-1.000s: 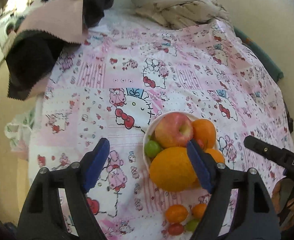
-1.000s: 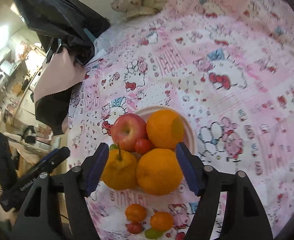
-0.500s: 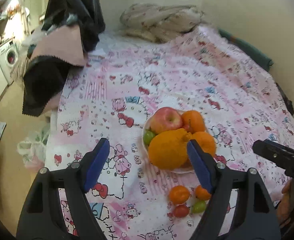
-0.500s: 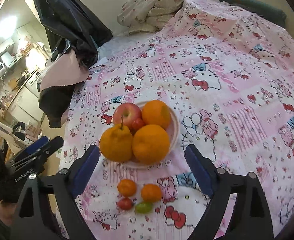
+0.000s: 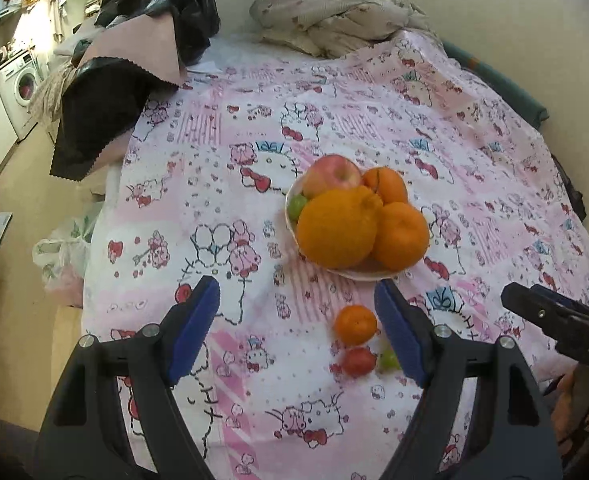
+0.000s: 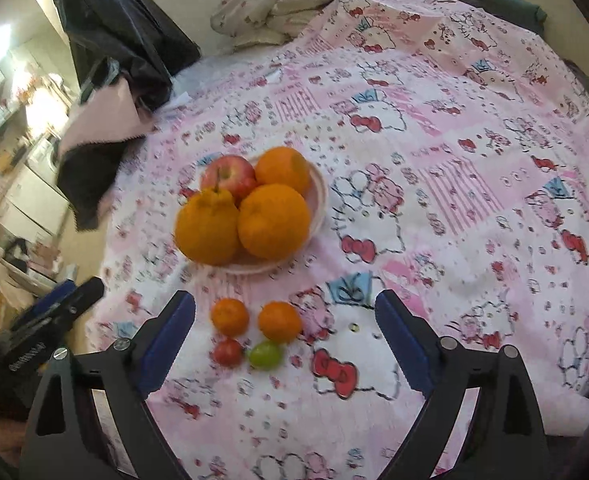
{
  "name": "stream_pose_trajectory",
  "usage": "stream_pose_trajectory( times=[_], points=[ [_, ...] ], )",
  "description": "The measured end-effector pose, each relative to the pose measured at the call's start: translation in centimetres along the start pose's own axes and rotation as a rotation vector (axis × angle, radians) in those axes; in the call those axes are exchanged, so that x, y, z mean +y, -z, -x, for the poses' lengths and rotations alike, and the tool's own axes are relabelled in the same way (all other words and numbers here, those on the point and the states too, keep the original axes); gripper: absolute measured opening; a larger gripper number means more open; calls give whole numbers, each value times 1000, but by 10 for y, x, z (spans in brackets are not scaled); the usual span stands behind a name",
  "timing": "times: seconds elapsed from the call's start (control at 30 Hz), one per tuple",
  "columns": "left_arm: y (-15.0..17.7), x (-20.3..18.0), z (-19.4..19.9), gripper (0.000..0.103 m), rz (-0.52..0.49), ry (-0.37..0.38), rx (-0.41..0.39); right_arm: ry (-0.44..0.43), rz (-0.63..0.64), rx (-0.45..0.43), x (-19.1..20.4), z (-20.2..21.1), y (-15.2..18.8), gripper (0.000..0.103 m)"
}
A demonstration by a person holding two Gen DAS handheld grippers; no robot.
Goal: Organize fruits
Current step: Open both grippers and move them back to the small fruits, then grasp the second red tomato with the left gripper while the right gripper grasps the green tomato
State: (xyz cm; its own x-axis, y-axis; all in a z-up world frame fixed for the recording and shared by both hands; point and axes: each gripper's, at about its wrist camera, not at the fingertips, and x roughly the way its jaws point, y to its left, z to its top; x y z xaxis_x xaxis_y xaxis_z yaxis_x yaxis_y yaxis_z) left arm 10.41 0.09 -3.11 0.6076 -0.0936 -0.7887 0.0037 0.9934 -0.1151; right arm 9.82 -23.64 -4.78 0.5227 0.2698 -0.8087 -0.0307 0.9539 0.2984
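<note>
Both grippers, left (image 5: 296, 322) and right (image 6: 284, 326), gape empty over loose small fruit (image 6: 254, 334) beside the heaped bowl (image 6: 320, 196) on the pink sheet (image 6: 454, 184), right jaws just widened.

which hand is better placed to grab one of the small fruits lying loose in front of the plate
Right, probably: the right hand-held gripper is open with the loose small fruits framed between its fingers; the left hand-held gripper has them beside one finger.

Heaped fruit bowl (image 6: 320, 196); four small fruits (image 6: 254, 334) lie beside it.

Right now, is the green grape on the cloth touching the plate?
No, the green grape lies on the cloth well short of the plate, beside the small red fruit.
</note>
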Motion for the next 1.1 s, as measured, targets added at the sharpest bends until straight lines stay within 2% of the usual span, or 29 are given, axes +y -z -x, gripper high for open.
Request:
stream_pose_trajectory(
  times=[0.2, 0.27, 0.4, 0.53, 0.6, 0.67, 0.7, 0.9, 1.1],
  points=[
    [9, 5, -11, 77, 25, -59, 54, 14, -31, 18, -11, -1, 2, 94],
    [12, 6, -17, 77, 31, -54, 71, 4, -66, 37, -16, -3, 2, 94],
    [21, 8, -44, 77, 90, 7, 214, -12, -116, 57, -22, -9, 1, 94],
    [35, -3, -71, 77, 120, 98, 317, -13, -127, 80, -24, -17, 0, 94],
    [41, -13, -89, 72, 129, 148, 386, -20, -142, 88, -27, -20, 0, 94],
    [46, -19, -100, 61, 142, 169, 423, -38, -171, 101, -32, -22, 1, 94],
    [48, -23, -108, 60, 142, 177, 439, -40, -183, 106, -34, -23, 1, 94],
    [53, -38, -129, 60, 122, 165, 484, -38, -227, 114, -44, -26, 2, 94],
    [55, -48, -132, 60, 80, 157, 470, -38, -225, 121, -42, -29, 1, 94]
  ],
)
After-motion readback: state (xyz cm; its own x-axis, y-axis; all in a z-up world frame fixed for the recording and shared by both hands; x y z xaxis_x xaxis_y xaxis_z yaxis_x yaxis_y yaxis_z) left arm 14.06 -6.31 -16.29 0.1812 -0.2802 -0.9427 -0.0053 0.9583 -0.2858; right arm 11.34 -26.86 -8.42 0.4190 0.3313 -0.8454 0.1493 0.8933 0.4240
